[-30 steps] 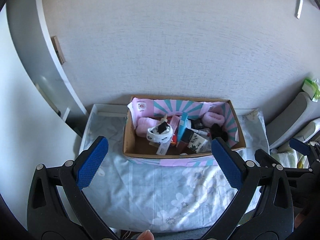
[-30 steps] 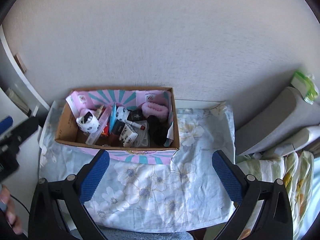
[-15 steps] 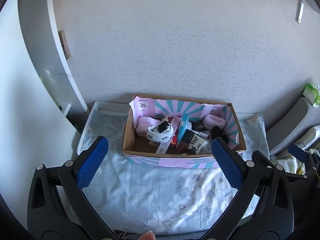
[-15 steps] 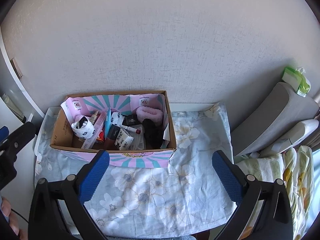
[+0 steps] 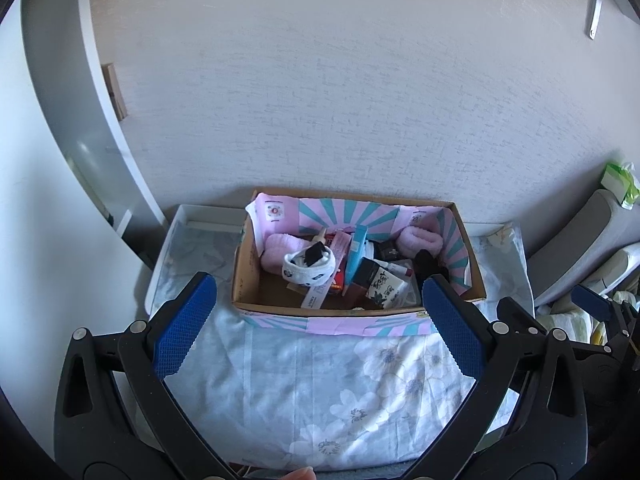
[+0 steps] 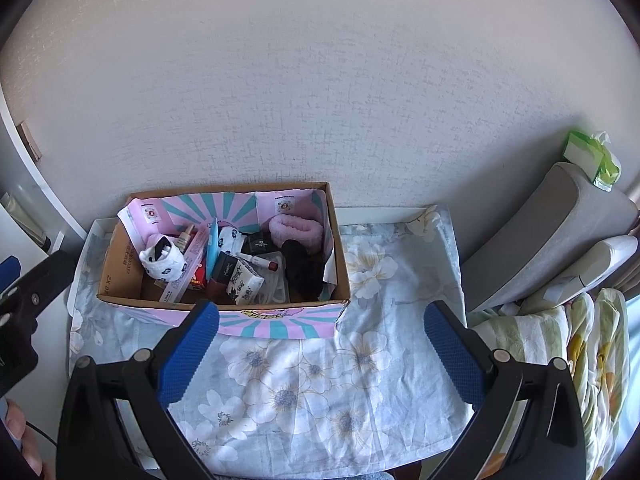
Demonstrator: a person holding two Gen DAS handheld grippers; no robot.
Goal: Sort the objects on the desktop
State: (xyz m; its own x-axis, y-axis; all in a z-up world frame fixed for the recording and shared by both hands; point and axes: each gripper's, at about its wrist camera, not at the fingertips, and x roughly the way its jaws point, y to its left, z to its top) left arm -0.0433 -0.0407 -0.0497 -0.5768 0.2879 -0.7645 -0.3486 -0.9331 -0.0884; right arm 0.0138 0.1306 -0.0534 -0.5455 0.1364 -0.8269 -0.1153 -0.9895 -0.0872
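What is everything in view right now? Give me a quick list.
cardboard box: one, brown with pink and teal lining, on the cloth by the wall
rolled socks: one pair, white with black print, left in the box
headband: one, pink and fluffy, back right in the box
lipstick: one, white with red tip, middle of the box
flowered cloth: one, pale blue, covering the table
tissue pack: one, green, far right on a grey cushion
left gripper: open, empty
right gripper: open, empty
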